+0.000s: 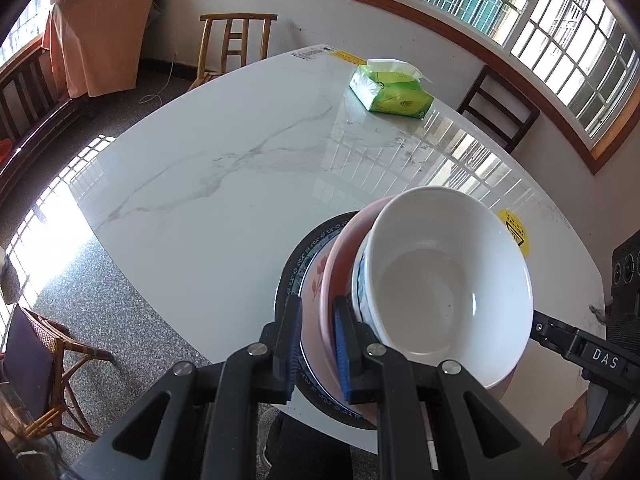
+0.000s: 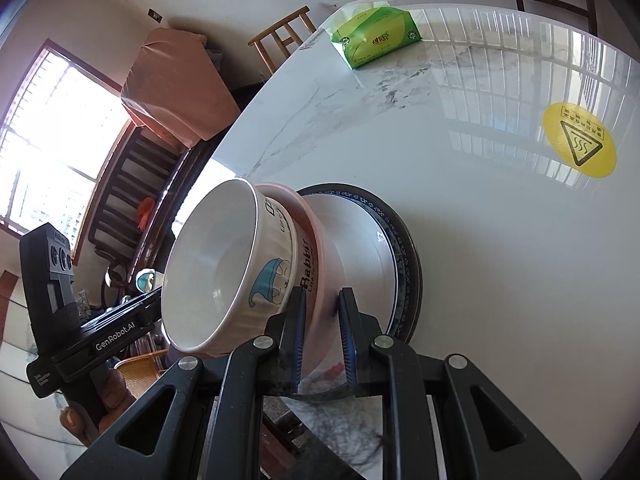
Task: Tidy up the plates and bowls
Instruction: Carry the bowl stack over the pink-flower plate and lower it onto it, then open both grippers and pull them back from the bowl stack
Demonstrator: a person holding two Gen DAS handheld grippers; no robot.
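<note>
A white bowl (image 1: 444, 280) with a blue cartoon sits nested in a pink bowl (image 1: 340, 256), on a white plate (image 1: 310, 292) over a dark blue-patterned plate (image 1: 292, 264) at the table's near edge. My left gripper (image 1: 318, 340) is shut on the pink bowl's rim from one side. My right gripper (image 2: 322, 332) is shut on the pink bowl (image 2: 310, 248) rim from the opposite side. The white bowl (image 2: 224, 264), white plate (image 2: 360, 236) and dark plate (image 2: 408, 248) also show in the right wrist view. The other gripper's body shows in each view.
The white marble table (image 1: 224, 184) carries a green tissue pack (image 1: 390, 94) at the far side and a yellow warning sticker (image 2: 580, 140). Wooden chairs (image 1: 236, 44) stand around the table. A rattan chair (image 1: 40, 360) stands on the floor at left.
</note>
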